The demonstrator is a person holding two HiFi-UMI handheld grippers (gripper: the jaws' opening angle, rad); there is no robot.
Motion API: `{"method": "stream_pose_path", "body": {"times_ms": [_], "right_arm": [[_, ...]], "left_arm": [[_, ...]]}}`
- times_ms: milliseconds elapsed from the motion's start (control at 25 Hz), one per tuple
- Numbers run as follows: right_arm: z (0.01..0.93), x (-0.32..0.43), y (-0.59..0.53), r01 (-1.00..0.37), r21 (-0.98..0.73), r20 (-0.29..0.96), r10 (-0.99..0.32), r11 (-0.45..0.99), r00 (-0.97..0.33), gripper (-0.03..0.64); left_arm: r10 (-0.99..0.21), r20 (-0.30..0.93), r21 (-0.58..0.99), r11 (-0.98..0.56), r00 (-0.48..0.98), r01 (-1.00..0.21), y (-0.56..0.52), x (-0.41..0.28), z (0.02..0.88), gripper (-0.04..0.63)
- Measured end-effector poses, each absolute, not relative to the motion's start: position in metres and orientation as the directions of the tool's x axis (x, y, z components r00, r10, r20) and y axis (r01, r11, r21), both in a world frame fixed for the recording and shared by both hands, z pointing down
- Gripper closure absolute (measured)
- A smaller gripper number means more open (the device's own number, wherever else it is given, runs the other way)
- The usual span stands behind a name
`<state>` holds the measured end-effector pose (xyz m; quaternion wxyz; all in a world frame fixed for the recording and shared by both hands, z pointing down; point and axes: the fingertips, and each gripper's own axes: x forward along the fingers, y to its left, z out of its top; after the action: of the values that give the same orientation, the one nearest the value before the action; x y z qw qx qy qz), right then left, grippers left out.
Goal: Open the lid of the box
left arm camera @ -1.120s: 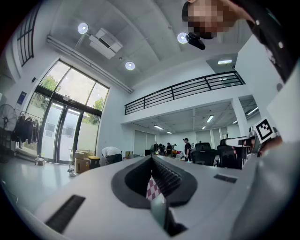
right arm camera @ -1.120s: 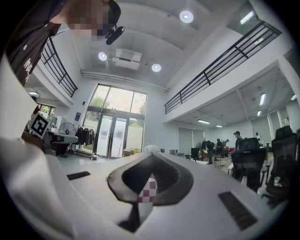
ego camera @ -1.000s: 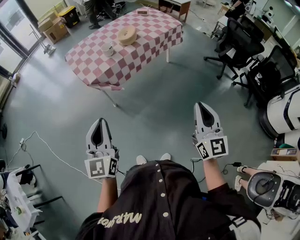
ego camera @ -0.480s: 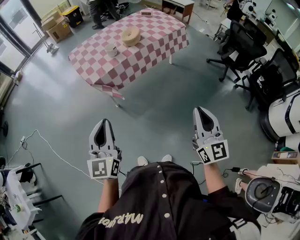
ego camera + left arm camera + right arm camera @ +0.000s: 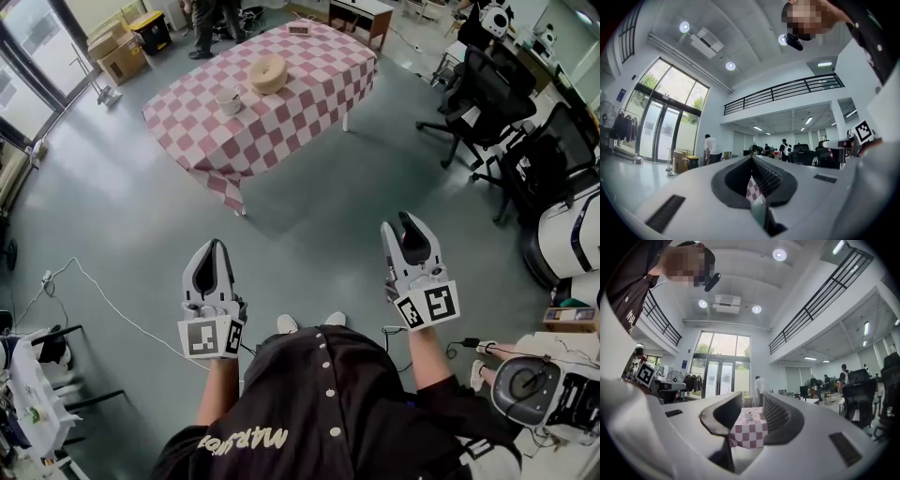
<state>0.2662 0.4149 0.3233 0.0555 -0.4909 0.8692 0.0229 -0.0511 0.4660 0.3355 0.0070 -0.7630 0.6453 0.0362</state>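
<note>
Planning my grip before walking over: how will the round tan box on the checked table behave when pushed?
The box looks low and wide, so it probably won't tip. It seems small, likely light, so it may slide or lift whole unless steadied. The cloth under it hangs loose and might bunch.

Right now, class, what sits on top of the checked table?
A round tan box, a white cup and a small flat item near the far edge. The cloth hides the tabletop itself.
</note>
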Motion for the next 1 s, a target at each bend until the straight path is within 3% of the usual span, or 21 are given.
{"method": "stream_pose_path", "body": {"times_ms": [1000], "right_arm": [[0.327,0.223,0.422,-0.834,0.023,-0.080,-0.830,0.551,-0.551,0.086]], "left_arm": [[-0.981,-0.078,0.057,-0.181,0.176,-0.982,0.463,-0.087,0.338,0.588]]}}
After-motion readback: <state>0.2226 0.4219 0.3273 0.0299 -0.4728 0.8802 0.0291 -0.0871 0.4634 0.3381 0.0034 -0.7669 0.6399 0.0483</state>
